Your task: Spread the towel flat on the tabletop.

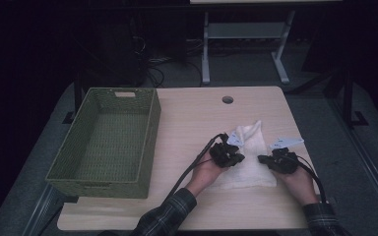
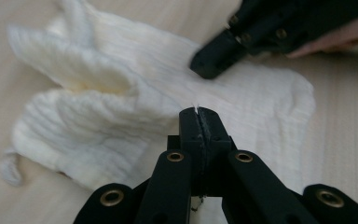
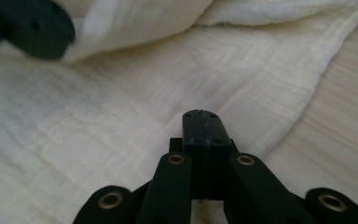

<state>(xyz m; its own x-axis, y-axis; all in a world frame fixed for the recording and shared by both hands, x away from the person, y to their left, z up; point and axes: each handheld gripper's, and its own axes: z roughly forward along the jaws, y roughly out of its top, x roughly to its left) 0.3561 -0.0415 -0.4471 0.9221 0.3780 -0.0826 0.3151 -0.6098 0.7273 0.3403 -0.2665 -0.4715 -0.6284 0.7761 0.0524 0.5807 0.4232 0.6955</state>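
Nearest the person, two plaid sleeves come in over the front edge of the counter (image 1: 128, 211). The left gripper (image 1: 236, 158) rests on the left part of a white cloth (image 1: 248, 162), its jaws pressed together; in the left gripper view a thin edge of the cloth (image 2: 121, 107) seems pinched at the very tips (image 2: 198, 112), with the fabric rising in a fold beyond them. The right gripper (image 1: 263, 159) lies on the cloth's right side, jaws also brought together; in the right gripper view its tips (image 3: 201, 113) sit on the flat cloth (image 3: 98, 116), and whether they clamp fabric cannot be told. The cloth lies crumpled on the counter's right half, between the two hands. Farther left stands a green woven basket (image 1: 152, 132), well apart from the cloth. Beyond, a round hole (image 1: 227, 100) marks the counter's far edge.
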